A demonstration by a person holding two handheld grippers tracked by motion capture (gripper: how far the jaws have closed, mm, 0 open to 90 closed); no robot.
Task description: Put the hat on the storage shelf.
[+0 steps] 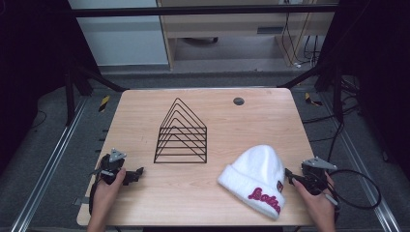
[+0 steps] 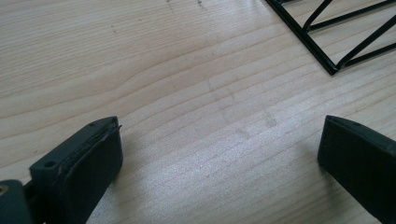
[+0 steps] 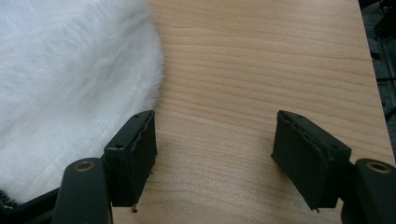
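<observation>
A fluffy white beanie (image 1: 255, 174) with red lettering on its cuff lies at the front right of the wooden table (image 1: 217, 121). A black wire rack (image 1: 181, 135) of nested triangles stands near the middle. My right gripper (image 1: 292, 177) rests just right of the beanie, jaws open over bare wood; in the right gripper view the beanie (image 3: 70, 93) lies beside the left jaw and nothing is between the fingers (image 3: 135, 154). At the front left my left gripper (image 1: 138, 173) sits low with its jaws wide open and empty. The rack's corner (image 2: 327, 46) appears ahead of it.
A small dark round cap (image 1: 238, 101) is set in the table near its back edge. Metal rails and cables run on the floor along both sides. The table's right edge (image 3: 369, 70) is close to my right gripper.
</observation>
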